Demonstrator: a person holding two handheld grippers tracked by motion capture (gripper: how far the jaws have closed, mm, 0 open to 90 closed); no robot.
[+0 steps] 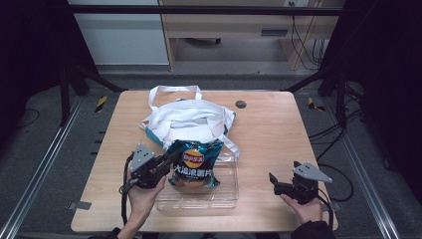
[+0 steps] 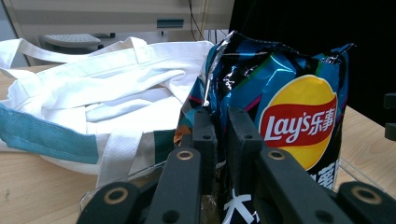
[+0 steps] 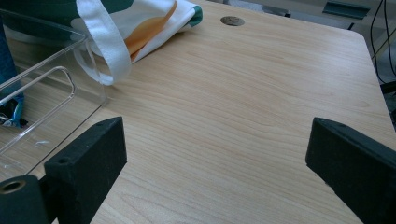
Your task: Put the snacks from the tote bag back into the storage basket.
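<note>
Left gripper (image 2: pixel 219 135), lower centre, pinches the glossy, crinkled blue chip bag (image 2: pixel 285 107) between nearly closed jaws. Bag stands upright in the clear rigid plastic bin (image 1: pixel 199 196), mid-frame, before the soft white tote (image 1: pixel 191 117). Right gripper (image 1: pixel 278 183), lower right, gapes wide and empty over woodgrain table (image 1: pixel 268 129).

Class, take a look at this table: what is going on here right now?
A person holds a gripper in each hand. The left gripper pinches the edge of a blue bag of crisps, which stands upright in a clear plastic box on the wooden table. A white cloth tote bag lies flat just behind the box. The right gripper waits off to the side with its jaws wide apart, holding nothing.
</note>
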